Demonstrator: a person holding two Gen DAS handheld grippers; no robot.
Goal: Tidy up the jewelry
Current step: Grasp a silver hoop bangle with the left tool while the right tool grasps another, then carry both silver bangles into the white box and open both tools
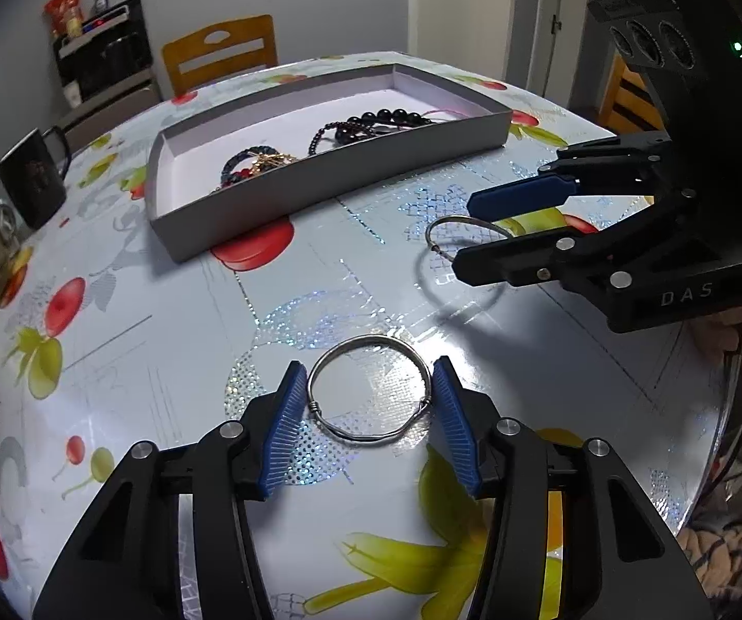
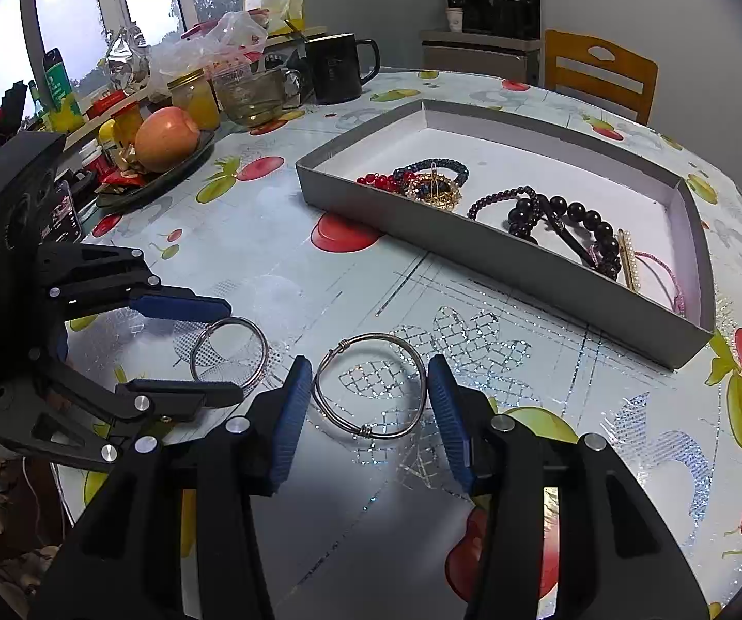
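Two thin silver wire bangles lie flat on the fruit-print tablecloth (image 1: 128,320), short of the grey cardboard tray (image 2: 500,253): your left gripper (image 1: 368,395) and right gripper (image 2: 369,392) each straddle one, left bangle (image 1: 369,387), right bangle (image 2: 369,393), jaws wide, pads flanking the rim for a pinch.

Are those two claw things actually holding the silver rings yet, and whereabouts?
Neither. Each tool, left and right, stands open around its own silver bangle, fingers beside the rim, not clamped.
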